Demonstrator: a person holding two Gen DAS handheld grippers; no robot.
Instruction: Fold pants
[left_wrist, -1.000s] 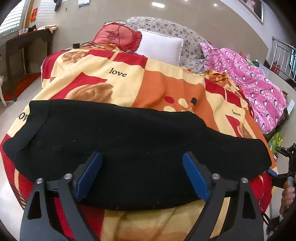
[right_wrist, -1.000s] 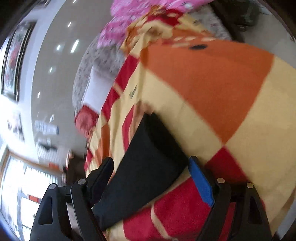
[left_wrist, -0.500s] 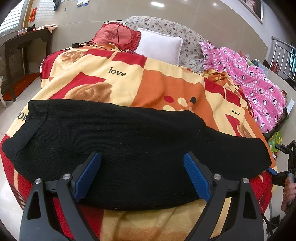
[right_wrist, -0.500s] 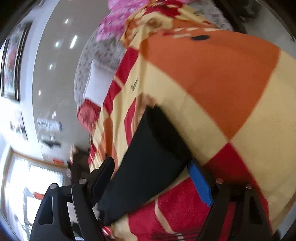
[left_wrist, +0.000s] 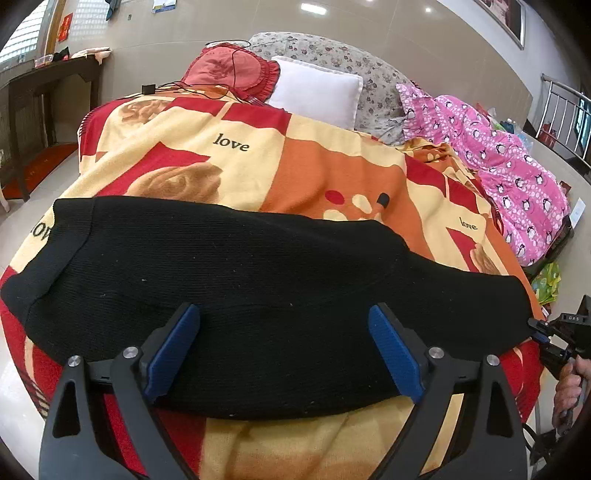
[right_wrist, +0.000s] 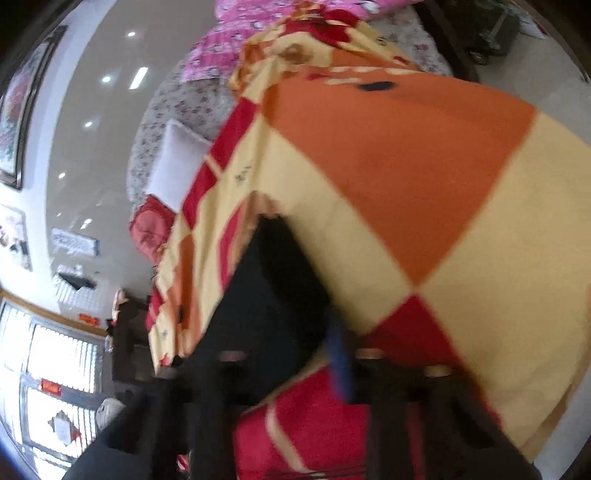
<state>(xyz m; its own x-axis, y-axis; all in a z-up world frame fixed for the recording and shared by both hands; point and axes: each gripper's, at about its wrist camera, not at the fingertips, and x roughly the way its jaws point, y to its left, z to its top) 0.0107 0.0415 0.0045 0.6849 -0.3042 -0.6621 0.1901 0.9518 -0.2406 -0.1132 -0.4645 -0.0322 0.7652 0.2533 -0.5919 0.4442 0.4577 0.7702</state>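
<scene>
A bed spread with a red, orange and cream patterned blanket (left_wrist: 258, 173) fills a tiled room. Along its near edge lie the black ribbed knit pants (left_wrist: 258, 280), flat and crosswise, likely laid out for folding. The left gripper (left_wrist: 284, 350) hangs over their middle, jaws wide and empty. At the blanket's right edge the right gripper (right_wrist: 332, 354) is closing on the pants' end. Farther off, bare blanket leaves folding room before the white pillow (left_wrist: 317, 92).
</scene>
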